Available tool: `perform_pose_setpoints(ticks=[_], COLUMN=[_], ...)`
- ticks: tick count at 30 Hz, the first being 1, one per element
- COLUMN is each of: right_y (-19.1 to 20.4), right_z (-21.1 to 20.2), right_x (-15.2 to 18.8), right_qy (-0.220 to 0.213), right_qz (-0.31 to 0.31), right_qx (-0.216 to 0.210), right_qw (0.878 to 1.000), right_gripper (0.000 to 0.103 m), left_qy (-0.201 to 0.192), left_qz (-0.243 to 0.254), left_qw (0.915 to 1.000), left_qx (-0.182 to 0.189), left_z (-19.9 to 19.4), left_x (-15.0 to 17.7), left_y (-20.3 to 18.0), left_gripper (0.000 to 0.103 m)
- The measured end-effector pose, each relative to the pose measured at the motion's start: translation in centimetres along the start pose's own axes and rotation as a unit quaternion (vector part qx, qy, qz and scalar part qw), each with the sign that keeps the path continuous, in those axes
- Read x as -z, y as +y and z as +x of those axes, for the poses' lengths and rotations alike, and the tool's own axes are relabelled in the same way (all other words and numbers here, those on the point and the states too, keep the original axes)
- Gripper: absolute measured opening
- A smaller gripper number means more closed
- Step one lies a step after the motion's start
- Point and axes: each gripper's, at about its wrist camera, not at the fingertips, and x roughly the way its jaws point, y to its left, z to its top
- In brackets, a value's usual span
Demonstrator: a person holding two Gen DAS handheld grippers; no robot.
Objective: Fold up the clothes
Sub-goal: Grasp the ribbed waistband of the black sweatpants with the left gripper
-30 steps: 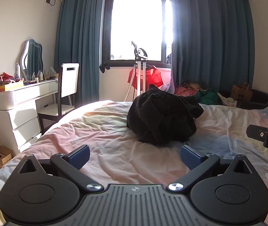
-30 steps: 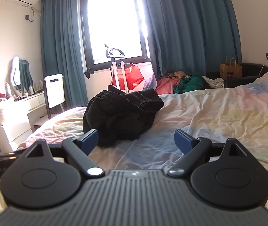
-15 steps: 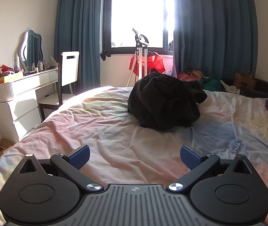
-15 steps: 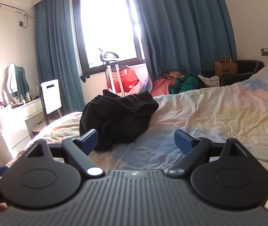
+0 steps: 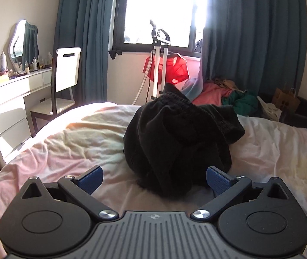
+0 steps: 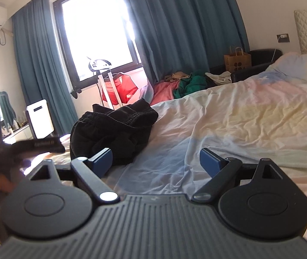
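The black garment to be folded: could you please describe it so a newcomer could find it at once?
Start at the bed with the pastel sheet. Near its window end lies a crumpled black garment, the only clothing on the bed; the pink and green clothes are heaped beyond it.

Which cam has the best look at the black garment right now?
Left wrist. The black garment sits centred and large, just beyond the open left tongs, folds and ribbed band visible. Right wrist shows it smaller, off to the left, its lower edge partly hidden behind a tong pad.
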Motion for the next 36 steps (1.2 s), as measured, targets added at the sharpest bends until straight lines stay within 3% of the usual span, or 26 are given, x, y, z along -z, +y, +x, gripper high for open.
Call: perform_pose_setpoints(ticks=[7,10,13,17,20,24,28,32,34,36], right_y=[-0.5,-0.9,-1.3,-1.8,-2.1,-2.8,-3.0,-2.2,-1.8,-1.4], right_z=[4.4,6.5,8.9,10.5,11.0,11.0,10.7,9.8,9.1,8.2], right_x=[1.3,2.5,3.6,4.5,4.8,4.9,4.9,4.6,4.3,4.1], right_qy=[0.021,0.038,0.068,0.077,0.072,0.048,0.037,0.017,0.004,-0.007], right_qz=[0.008,0.006,0.002,0.017,0.027,0.041,0.045,0.023,0.011,0.003], right_qx=[0.021,0.031,0.042,0.049,0.058,0.081,0.082,0.074,0.069,0.063], right_qw=[1.0,0.999,0.997,0.996,0.995,0.995,0.995,0.997,0.998,0.998], right_gripper=[0.09,0.09,0.09,0.09,0.09,0.09,0.09,0.09,0.09,0.09], left_qy=[0.025,0.043,0.061,0.124,0.128,0.112,0.075,0.044,0.039,0.036], left_qz=[-0.036,-0.017,0.005,0.027,0.043,0.041,0.054,0.058,0.044,0.037], left_qw=[0.9989,0.9983,0.9959,0.989,0.9862,0.9893,0.9939,0.9969,0.9983,0.9985], left_qx=[-0.018,-0.036,-0.066,-0.076,-0.095,-0.083,-0.06,-0.03,-0.001,0.015], left_z=[12.0,16.9,21.4,26.4,28.0,26.8,21.7,16.1,12.7,9.3], left_x=[-9.6,-11.6,-12.7,-12.5,-12.0,-11.1,-9.9,-8.6,-7.7,-6.5], left_y=[-3.2,-5.3,-7.5,-9.3,-9.5,-8.5,-7.3,-5.7,-4.3,-2.7], left_gripper=[0.103,0.103,0.103,0.101,0.089,0.07,0.05,0.035,0.006,0.006])
